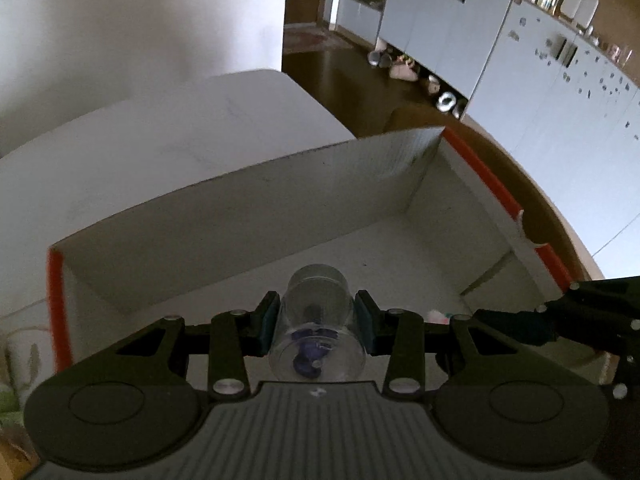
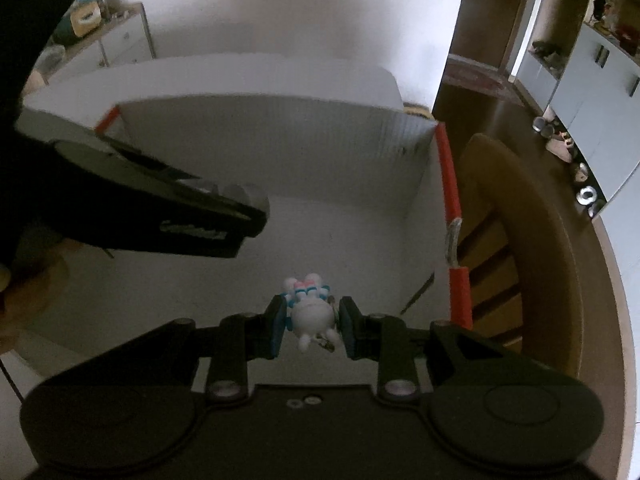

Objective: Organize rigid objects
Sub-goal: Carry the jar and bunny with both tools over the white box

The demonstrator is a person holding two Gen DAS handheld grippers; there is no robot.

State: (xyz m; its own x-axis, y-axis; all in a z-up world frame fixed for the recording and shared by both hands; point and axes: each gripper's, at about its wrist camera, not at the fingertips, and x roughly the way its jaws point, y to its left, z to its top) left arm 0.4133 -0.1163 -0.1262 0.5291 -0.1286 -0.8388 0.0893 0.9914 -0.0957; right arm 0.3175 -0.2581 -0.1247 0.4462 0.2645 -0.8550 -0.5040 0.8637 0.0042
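The large white cardboard box with orange-red edges (image 1: 280, 208) fills both views, and both grippers hang over its open inside, so the step in hand looks like the drop-off. The left gripper (image 1: 316, 320) pinches a clear plastic cylindrical capsule with a purple piece inside (image 1: 316, 336). The right gripper (image 2: 312, 322) pinches a small white rabbit-like figurine with pink and blue trim (image 2: 310, 308). Next, each needs lowering toward the box floor, then spreading its fingers. Only the right view shows the wooden chair (image 2: 520, 216) right of the box; only the left view shows the capsule's contents.
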